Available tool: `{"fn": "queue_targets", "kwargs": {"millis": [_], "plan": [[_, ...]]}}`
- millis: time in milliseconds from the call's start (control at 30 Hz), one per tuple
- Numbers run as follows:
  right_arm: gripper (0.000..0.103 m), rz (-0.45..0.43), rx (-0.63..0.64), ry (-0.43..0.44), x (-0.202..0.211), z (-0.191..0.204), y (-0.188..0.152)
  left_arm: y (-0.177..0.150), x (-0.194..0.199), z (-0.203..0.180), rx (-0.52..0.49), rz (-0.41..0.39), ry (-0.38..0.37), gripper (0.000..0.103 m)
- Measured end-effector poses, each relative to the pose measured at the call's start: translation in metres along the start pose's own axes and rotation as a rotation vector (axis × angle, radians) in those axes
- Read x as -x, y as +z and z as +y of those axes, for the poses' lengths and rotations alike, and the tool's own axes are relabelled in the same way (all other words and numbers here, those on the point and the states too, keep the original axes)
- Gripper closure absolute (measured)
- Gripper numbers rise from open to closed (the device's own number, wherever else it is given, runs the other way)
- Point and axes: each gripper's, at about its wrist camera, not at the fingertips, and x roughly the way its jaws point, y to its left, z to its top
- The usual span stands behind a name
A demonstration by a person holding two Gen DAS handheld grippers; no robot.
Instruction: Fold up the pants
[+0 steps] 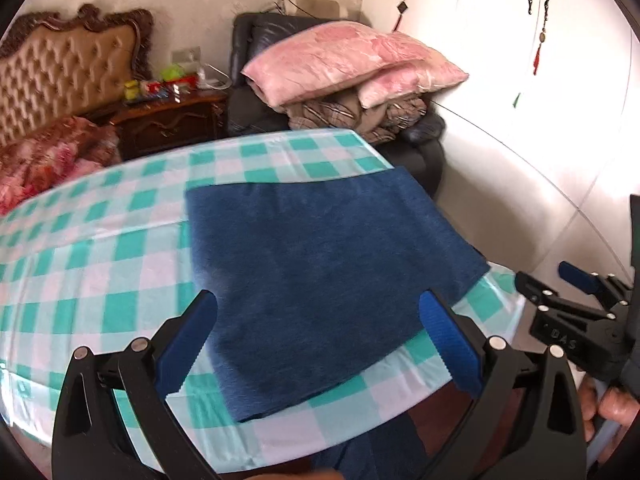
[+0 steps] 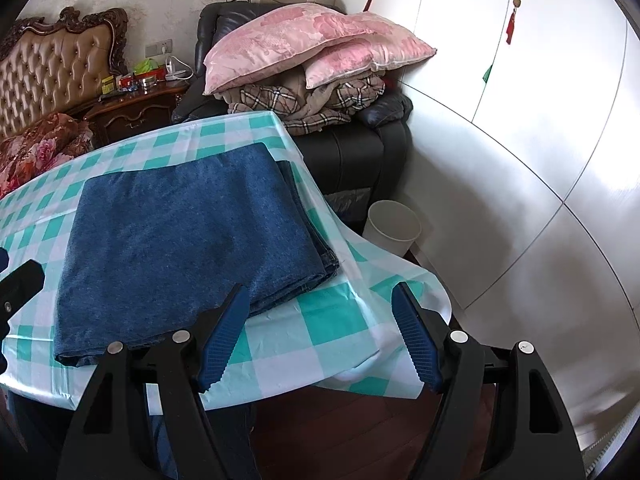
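The tabletop (image 2: 304, 360), spread with a teal-and-white checked plastic cloth, carries the dark blue denim pants (image 2: 188, 240), which lie toward its right side, already folded into a flat, layered rectangle with stacked edges showing along the right and the near edge just short of the cloth's drop. Both tools hover clear of the fabric at the near edge: the left claw (image 1: 316, 348) stands wide apart with nothing between its blue ribbed pads, and the right claw (image 2: 320, 336) likewise gapes empty over the bare cloth beside the pants' near right corner. The fold looks close to finished (perhaps one more halving remains). To do that well, each claw should pinch all layers at a near corner together, lift evenly, and lay the edge squarely over, since the slick cloth may slide.
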Motion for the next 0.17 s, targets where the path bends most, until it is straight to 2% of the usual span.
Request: {"fn": "queue_targets", "kwargs": {"millis": [100,167], "plan": [[0.021,0.003,-0.034,0.032,-0.006,-0.004,-0.001,-0.003,0.004,0.025,0.056,0.031,-0.024,0.002],[0.018,0.016,-0.073,0.061,-0.013,-0.008,-0.002,-0.017,0.019,0.06,0.115,0.014,0.041,0.002]]}}
